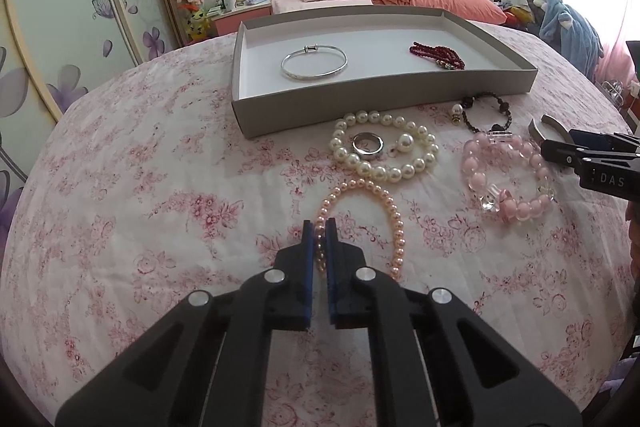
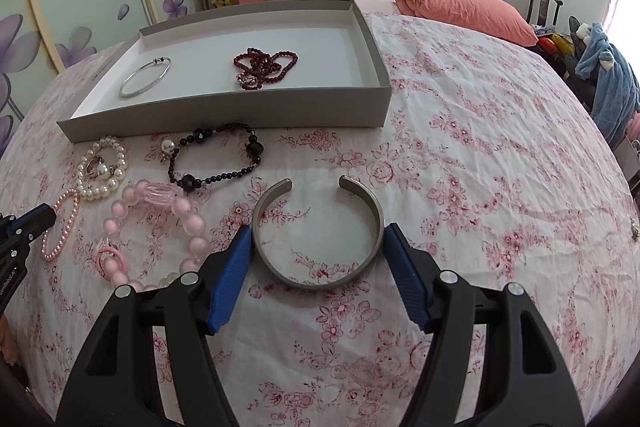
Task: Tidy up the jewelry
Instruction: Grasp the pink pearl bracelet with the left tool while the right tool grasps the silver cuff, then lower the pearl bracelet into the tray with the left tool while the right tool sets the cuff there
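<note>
Seven bracelets (image 2: 316,235), one ring (image 1: 368,145), one tray (image 2: 224,115)

frames: black plastic | pads (image 1: 308,255): blue ribbed | pivots: silver screws

Orange pillow (image 2: 464,9), blue plush (image 2: 612,83), wardrobe (image 1: 60,39).

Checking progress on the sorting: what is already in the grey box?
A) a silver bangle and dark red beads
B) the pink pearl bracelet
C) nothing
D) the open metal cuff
A: the silver bangle and red beads lie inside the grey box; the other pieces are on the cloth.
</note>
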Action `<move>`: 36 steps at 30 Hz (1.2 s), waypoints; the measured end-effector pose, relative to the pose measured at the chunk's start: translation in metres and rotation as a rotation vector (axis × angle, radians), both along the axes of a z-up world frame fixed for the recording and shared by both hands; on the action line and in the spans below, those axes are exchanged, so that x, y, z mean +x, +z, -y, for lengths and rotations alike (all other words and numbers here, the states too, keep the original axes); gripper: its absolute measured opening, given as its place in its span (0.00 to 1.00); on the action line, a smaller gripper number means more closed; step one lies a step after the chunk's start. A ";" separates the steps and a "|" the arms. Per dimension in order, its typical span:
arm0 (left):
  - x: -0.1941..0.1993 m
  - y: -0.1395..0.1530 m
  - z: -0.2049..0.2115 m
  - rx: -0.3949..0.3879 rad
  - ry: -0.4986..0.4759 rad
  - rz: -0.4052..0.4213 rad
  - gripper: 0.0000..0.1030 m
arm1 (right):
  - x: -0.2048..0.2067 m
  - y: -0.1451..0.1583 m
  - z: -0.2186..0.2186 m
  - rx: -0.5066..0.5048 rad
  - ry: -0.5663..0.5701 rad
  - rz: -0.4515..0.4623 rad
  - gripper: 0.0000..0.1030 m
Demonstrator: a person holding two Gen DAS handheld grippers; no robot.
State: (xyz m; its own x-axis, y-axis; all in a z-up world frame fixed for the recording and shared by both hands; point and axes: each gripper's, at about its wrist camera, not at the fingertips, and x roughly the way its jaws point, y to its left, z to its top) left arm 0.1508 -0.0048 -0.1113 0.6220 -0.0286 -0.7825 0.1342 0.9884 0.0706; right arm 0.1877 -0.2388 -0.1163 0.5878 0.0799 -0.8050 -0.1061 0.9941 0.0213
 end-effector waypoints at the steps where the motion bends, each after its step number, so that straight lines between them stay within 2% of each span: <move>1: 0.000 0.000 0.000 0.000 -0.003 -0.001 0.07 | 0.000 0.000 -0.001 0.000 0.001 -0.001 0.64; 4: -0.002 0.001 -0.001 -0.014 -0.009 -0.004 0.06 | -0.001 0.000 0.000 0.008 0.004 0.001 0.63; 8: -0.002 0.003 -0.010 -0.075 0.005 -0.002 0.06 | -0.006 0.000 0.002 0.038 0.001 0.019 0.63; 16: -0.010 0.021 -0.019 -0.163 0.016 0.067 0.06 | -0.021 0.016 0.003 0.083 0.001 0.103 0.63; 26: -0.018 0.037 -0.015 -0.202 0.007 0.123 0.06 | -0.034 0.029 -0.007 0.125 0.019 0.173 0.63; 36: -0.028 0.056 -0.007 -0.201 0.012 0.198 0.06 | -0.054 0.053 -0.022 0.133 0.049 0.315 0.63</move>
